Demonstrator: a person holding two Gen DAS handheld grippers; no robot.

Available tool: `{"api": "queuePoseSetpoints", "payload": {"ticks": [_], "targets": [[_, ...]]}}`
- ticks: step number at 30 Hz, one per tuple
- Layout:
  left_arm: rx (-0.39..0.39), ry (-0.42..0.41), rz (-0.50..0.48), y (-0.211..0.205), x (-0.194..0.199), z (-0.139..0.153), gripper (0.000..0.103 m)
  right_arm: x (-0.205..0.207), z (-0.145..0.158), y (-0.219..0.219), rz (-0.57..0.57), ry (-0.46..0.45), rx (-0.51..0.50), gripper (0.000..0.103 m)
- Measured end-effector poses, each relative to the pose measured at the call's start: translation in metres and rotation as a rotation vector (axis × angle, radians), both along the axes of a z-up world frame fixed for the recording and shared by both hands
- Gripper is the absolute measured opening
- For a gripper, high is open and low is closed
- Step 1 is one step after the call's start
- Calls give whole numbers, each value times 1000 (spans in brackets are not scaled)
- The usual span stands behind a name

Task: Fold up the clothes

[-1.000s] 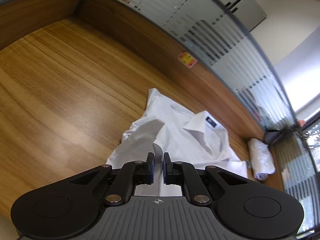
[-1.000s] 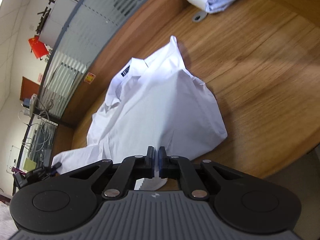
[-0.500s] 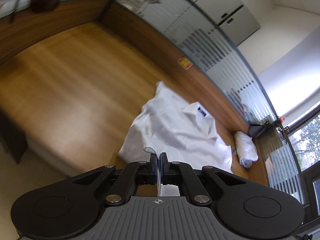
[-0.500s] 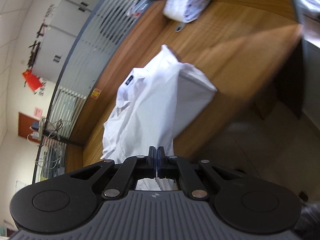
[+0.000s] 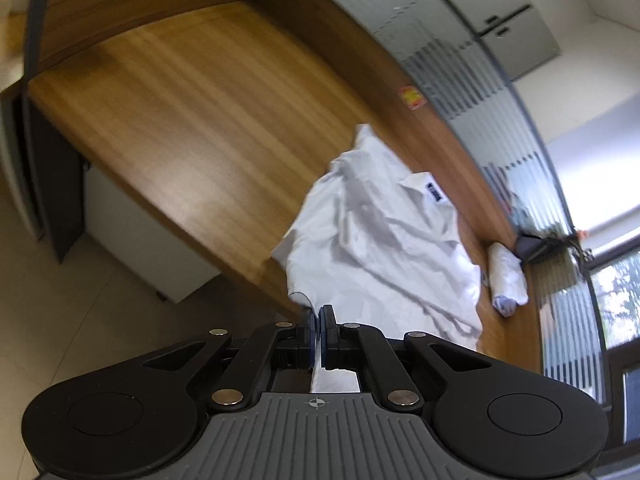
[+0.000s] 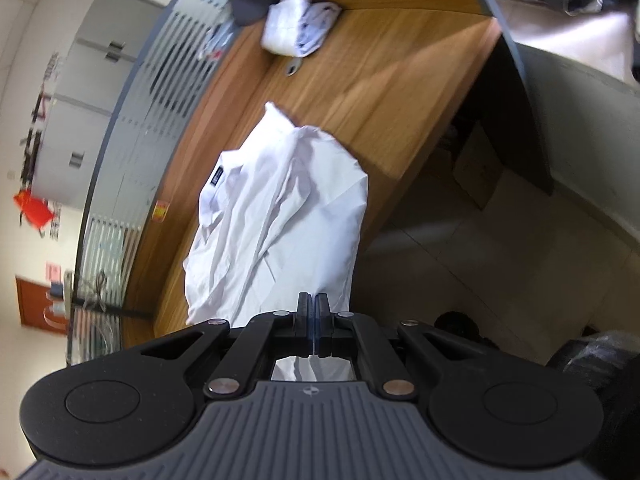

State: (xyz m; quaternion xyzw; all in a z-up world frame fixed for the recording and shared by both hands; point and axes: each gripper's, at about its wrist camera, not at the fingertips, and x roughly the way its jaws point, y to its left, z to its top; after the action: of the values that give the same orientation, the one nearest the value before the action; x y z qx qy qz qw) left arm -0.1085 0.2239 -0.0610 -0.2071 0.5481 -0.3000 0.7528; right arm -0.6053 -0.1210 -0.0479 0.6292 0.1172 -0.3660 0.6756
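The white collared shirt [image 5: 384,240] lies on the wooden desk top [image 5: 192,112], with its lower edge hanging over the desk's near edge. The left gripper [image 5: 319,316] and the right gripper [image 6: 312,306] sit off the desk, in front of that edge, each pinching the shirt's lower edge. The shirt collar points toward the striped glass partition [image 5: 472,64] behind the desk. A rolled white cloth bundle [image 6: 298,26] lies on the desk beyond the shirt, near the partition, well apart from the shirt.

The left tool [image 5: 319,317] pinches the near edge of the white shirt [image 5: 384,240], which hangs over the desk [image 5: 192,112] edge. A rolled cloth [image 5: 507,278] lies far right.
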Motion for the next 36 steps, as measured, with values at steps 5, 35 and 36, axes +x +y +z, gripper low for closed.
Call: {"api": "queuePoseSetpoints", "payload": {"ticks": [5,35,36], "targets": [[-37,47,30,-17,23,6,4,18,-5,-28,-38,-56,-1,1],[121,103,144,-278,214,-55,6,255,-70,-352,88,261,-103,2],[126,107,157,-279,216,-59,6,257,-74,-354,91,283,-97,2]]}}
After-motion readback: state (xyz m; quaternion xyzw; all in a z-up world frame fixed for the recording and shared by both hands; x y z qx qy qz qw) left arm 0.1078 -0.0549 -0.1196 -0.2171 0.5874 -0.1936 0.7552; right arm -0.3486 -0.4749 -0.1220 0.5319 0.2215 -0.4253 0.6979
